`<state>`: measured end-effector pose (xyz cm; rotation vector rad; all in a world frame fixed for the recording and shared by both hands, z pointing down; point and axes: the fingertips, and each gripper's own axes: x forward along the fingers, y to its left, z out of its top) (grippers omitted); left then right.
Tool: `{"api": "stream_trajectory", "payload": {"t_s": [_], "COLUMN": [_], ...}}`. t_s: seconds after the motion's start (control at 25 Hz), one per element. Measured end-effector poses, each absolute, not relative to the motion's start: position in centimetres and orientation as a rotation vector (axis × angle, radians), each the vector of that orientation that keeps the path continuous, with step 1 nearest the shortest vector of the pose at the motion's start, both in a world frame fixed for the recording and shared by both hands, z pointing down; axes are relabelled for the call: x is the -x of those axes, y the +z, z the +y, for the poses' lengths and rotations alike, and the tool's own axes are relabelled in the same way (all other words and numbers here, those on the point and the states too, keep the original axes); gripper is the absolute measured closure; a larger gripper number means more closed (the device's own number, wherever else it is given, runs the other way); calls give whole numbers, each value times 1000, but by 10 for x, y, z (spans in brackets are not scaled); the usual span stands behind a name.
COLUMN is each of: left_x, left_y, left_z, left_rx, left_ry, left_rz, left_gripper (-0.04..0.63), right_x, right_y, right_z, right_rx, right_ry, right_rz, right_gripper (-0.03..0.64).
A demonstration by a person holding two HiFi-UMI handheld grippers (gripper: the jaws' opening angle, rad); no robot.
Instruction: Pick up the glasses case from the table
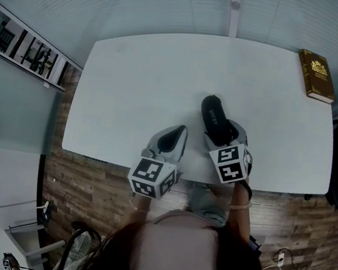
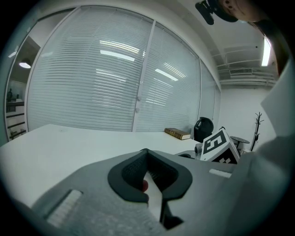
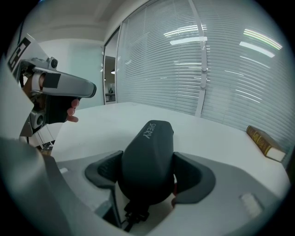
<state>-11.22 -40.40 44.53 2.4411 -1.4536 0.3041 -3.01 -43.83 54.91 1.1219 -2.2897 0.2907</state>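
Head view: I stand at the near edge of a white table, a gripper in each hand.
Right gripper: I have its jaws clamped on the glasses case, one pad on each long side.
Case, location: it lies over the table's near-right part, close to the front edge, with its near end seated between my right jaws.
Case, long axis: it runs along the gripper's own line, away from me toward the far edge and leaning slightly left in the head view.
Case, pointing: the free rounded end projects forward past the jaw tips; the gripped end faces me.
Right gripper view: the right gripper shows both dark pads pressed against the glasses case, with white lettering on its upper face running along the long axis.
Case, contact with table: I cannot tell whether its underside touches the table.
Left gripper: it sits just left of the right one, over the front edge, apart from the case.
Left gripper view: the left gripper has its jaw tips together and nothing between them.
Book: a brown hardback lies flat at the far right corner, well apart from the case; it also appears in the left gripper view and the right gripper view.
Backdrop: closed white blinds stand behind the table.
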Motion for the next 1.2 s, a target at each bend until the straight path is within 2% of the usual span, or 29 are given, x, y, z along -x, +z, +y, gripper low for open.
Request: {"api": "stream_trajectory", "payload": {"t_s": [1.2], "left_x": [117], "left_y": [413], "left_z": [-340], "left_rx": [-2511], "left_ry": [212], "left_rz": [-1486], "left_gripper": [591], "right_x": [29], "right_y": [493], "right_z": [-385], "right_rx": [-1235], "right_ry": [154], "right_rz": [-2367], "right_gripper": [277]}}
